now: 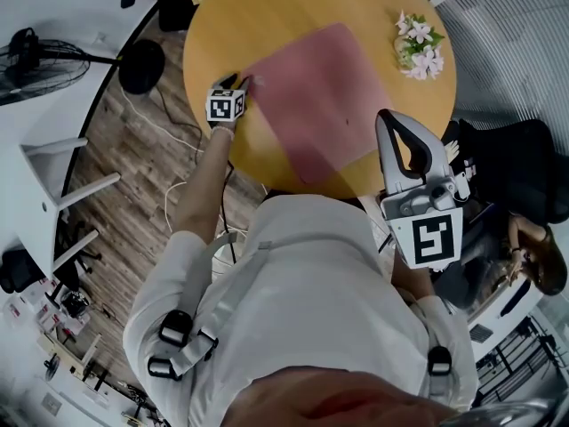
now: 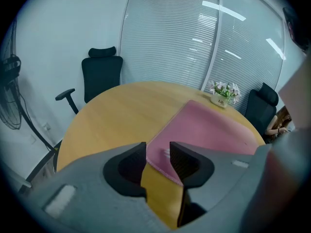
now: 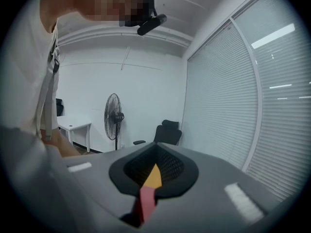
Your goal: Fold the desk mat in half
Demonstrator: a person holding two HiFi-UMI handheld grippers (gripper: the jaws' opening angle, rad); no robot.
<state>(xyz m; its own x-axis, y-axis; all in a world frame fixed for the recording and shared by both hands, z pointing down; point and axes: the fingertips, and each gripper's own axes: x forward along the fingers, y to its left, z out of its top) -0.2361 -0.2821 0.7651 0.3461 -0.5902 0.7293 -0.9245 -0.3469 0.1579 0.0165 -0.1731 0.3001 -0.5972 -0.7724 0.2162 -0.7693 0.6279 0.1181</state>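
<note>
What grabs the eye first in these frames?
A pink desk mat lies flat on a round yellow table, and the left gripper is down at the mat's left corner with its jaws apart around that corner. A small pot of flowers stands near the table's far right edge, clear of the mat. The right gripper is held off the table by the person's body, jaws together and empty.

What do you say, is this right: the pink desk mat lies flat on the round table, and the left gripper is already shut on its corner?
Not quite. The desk mat lies flat on the round table, but the left gripper is open, not shut: the left gripper view shows its jaws apart, the mat's corner between them.
</note>
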